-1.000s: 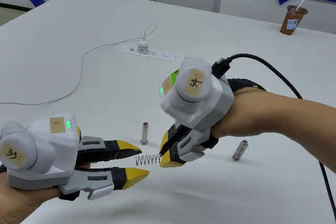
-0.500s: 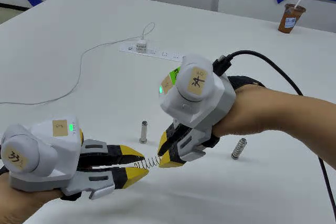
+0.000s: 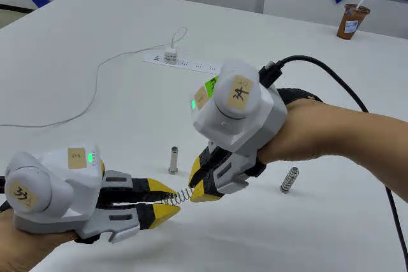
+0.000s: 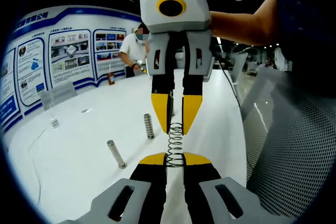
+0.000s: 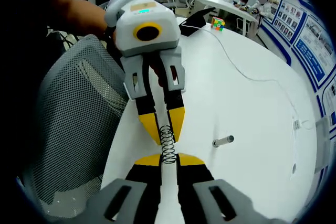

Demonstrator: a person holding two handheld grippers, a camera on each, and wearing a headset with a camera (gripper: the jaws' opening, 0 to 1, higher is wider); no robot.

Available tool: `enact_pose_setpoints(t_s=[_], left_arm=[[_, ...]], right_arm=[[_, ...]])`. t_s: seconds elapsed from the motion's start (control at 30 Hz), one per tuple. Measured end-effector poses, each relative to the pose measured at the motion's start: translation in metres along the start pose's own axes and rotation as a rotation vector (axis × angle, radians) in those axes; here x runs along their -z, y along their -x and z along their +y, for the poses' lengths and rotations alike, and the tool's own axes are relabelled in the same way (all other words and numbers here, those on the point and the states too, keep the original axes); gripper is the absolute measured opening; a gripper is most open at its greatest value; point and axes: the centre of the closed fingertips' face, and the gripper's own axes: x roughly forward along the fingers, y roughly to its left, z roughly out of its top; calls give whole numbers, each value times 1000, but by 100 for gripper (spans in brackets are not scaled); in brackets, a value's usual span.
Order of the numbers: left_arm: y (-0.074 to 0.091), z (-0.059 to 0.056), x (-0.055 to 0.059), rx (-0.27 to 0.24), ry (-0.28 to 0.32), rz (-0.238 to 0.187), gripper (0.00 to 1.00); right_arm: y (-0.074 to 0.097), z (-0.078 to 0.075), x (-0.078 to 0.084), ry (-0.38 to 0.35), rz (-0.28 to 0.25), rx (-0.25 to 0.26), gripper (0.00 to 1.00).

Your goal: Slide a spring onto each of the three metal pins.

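**Spotter:** Where's the spring?

**Operator:** The spring (image 3: 182, 194) is off the table, stretched almost level between my two tools at the near side of the scene. Each end sits between a pair of yellow tips.

**Spotter:** Both tools clamped?

**Operator:** Yes. My left gripper (image 3: 171, 200), at the near left, has its jaws pinched on the spring's left end, and its own view shows the coils caught right at the tips. My right gripper (image 3: 201, 190) angles down from the right with its jaws pinched on the other end. The two sets of tips face each other, close but apart.

**Spotter:** And the pins?

**Operator:** I see one metal pin (image 3: 173, 159) standing upright on the white table (image 3: 76, 81), just beyond the held spring and free of both tools. A second spring (image 3: 289, 179) is on the table to the right, well apart from the pin. I cannot tell whether it stands or leans.

**Spotter:** Anything farther out?

**Operator:** A power strip (image 3: 185, 63) with a thin white cable (image 3: 95, 87) at the far middle, and a brown cup (image 3: 352, 21) with a straw at the far right.
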Motion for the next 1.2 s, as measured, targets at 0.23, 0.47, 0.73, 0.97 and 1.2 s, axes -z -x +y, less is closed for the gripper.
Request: enact_pose_setpoints(t_s=[0.23,0.47,0.73,0.97,1.2], left_arm=[[2,1,-3,0,-1,-10,10],[2,1,-4,-1,2,-15,10],[0,1,-3,3,9,-12,10],[-2,0,-4,4,5,-10,10],[-3,-1,-5,-4,8,-17,10]], right_arm=[[-1,0,3,-35,-13,-3,15],[-2,0,2,-29,-14,4,12],[5,2,-13,-12,-47,11,12],[6,5,-28,19,-64,14,12],[6,5,-31,32,-64,13,12]])
